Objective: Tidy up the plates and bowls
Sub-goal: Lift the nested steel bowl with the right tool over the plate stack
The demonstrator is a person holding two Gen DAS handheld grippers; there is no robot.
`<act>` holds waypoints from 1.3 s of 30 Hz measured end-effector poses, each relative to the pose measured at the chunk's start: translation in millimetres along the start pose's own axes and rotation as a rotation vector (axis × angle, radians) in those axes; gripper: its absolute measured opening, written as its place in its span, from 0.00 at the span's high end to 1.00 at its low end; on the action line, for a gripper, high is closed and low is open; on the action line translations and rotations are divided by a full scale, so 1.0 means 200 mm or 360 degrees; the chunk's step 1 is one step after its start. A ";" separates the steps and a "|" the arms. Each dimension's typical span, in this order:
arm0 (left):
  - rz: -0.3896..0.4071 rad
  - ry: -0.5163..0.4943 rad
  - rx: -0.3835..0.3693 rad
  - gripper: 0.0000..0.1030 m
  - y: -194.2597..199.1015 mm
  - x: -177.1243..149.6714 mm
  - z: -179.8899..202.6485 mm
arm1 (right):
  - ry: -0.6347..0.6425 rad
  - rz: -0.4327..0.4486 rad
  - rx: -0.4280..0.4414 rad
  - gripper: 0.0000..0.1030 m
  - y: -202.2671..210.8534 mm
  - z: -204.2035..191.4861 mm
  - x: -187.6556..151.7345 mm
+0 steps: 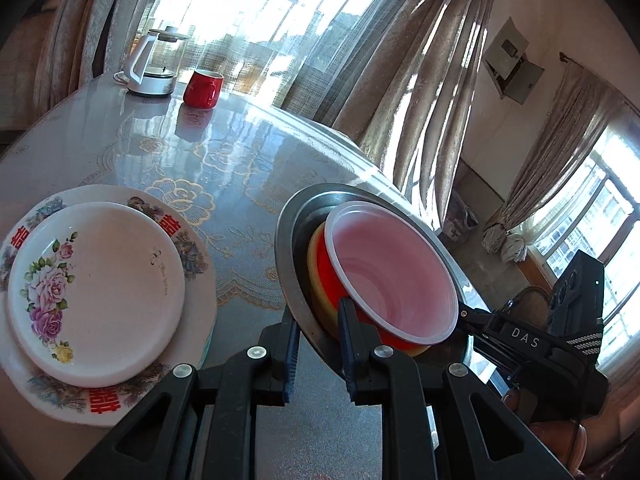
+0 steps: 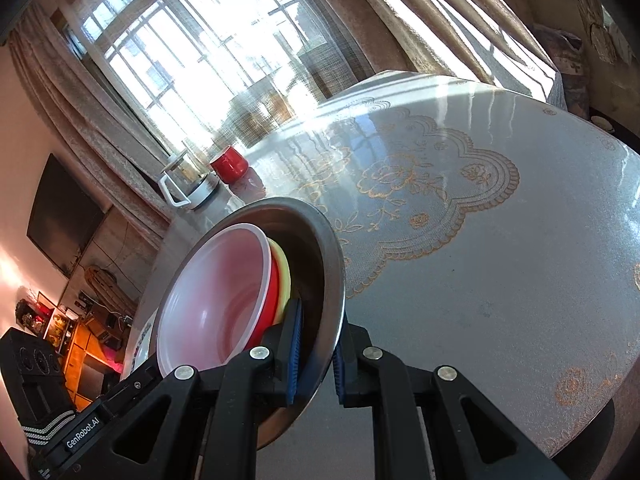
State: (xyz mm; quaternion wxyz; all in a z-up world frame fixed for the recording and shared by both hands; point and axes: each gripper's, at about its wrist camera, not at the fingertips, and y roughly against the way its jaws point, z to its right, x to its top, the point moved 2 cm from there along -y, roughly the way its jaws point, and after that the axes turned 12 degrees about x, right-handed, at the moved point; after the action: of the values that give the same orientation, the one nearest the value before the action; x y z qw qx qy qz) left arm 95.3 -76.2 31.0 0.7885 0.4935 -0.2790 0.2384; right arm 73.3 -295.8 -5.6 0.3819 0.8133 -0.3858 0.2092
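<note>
The left tool [image 1: 316, 354] is clamped on the near rim of a steel bowl [image 1: 290, 240], one finger outside, one inside. The right tool [image 2: 314, 356] grips the opposite rim of that steel bowl [image 2: 334, 264] the same way. The bowl sits tilted at lower centre of both views, raised off the surface [image 1: 240, 152]. Nested inside are two more bowls: a red bowl [image 1: 394, 268] with a white rim, in a yellow bowl [image 1: 314, 268]. At lower left, two floral plates [image 1: 100, 292] lie stacked. One red mug [image 1: 202, 88] and one kettle [image 1: 154, 66] stand upper left. Both tools point downward.
</note>
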 end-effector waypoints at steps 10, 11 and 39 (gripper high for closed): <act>0.0131 0.0117 0.0109 0.81 0.18 0.06 -0.24 | 0.0140 -0.0065 0.0126 0.87 -0.14 -0.29 0.00; 0.0141 0.0132 0.0126 0.81 0.19 0.06 -0.27 | 0.0149 -0.0076 0.0144 0.87 -0.16 -0.32 0.00; 0.0216 0.0354 0.0451 0.81 0.35 0.00 -0.73 | 0.0236 -0.0361 0.0342 0.87 -0.62 -0.69 -0.21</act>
State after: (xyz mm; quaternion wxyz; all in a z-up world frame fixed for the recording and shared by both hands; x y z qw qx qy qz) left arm 80.1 84.8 25.0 0.7193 0.5503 -0.1864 0.3809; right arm 139.7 -117.1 -4.0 0.3414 0.8701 -0.2378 0.2644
